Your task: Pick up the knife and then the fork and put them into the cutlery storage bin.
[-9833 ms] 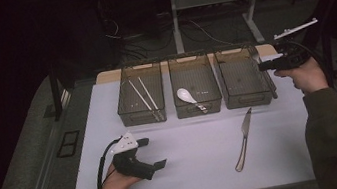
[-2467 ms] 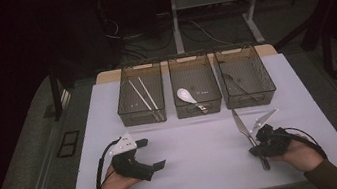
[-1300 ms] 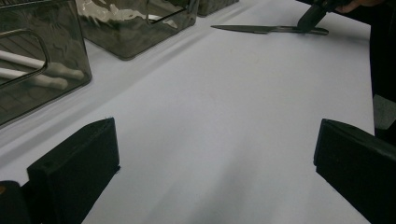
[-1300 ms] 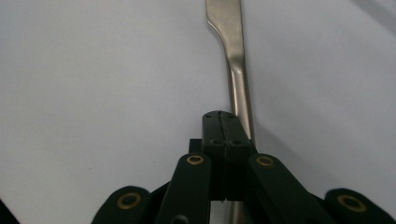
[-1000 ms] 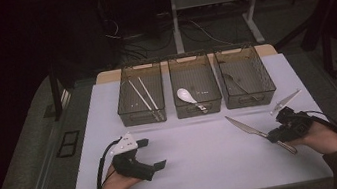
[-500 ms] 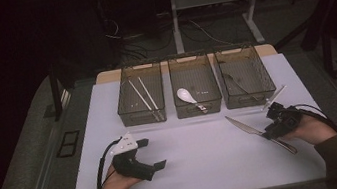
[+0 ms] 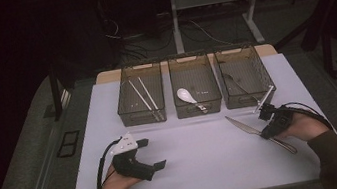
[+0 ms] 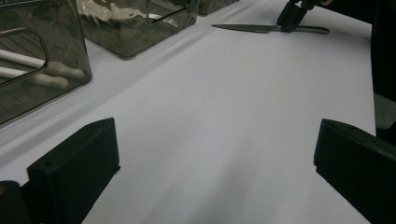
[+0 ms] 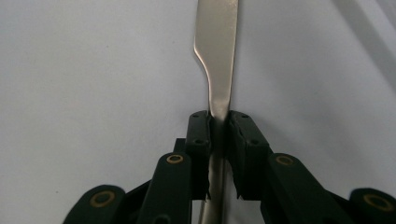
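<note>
A metal table knife (image 7: pixel 241 126) lies low over the white mat at the right, its blade pointing to the upper left. My right gripper (image 7: pixel 266 133) is shut on it where blade meets handle. Its jaws have just been closing with the knife between them. In the right gripper view both pads clamp the knife (image 9: pixel 217 56) at the right gripper (image 9: pixel 218 135). My left gripper (image 7: pixel 151 153) rests on the mat at the front left, open and holding nothing. The left gripper view looks past the left gripper (image 8: pixel 215 177) to the knife (image 8: pixel 252 29) and the right gripper (image 8: pixel 290 21).
Three clear bins stand in a row at the back of the mat. The left bin (image 7: pixel 126 113) holds white chopsticks (image 7: pixel 142 97), the middle bin (image 7: pixel 199 110) a white spoon (image 7: pixel 187 96), the right bin (image 7: pixel 265 80) a dark utensil. Bare mat lies between the hands.
My right gripper left the right bin, came down to the mat and took hold of the knife, which has turned. In the last second the hand slid slightly left. The left gripper stayed put.
</note>
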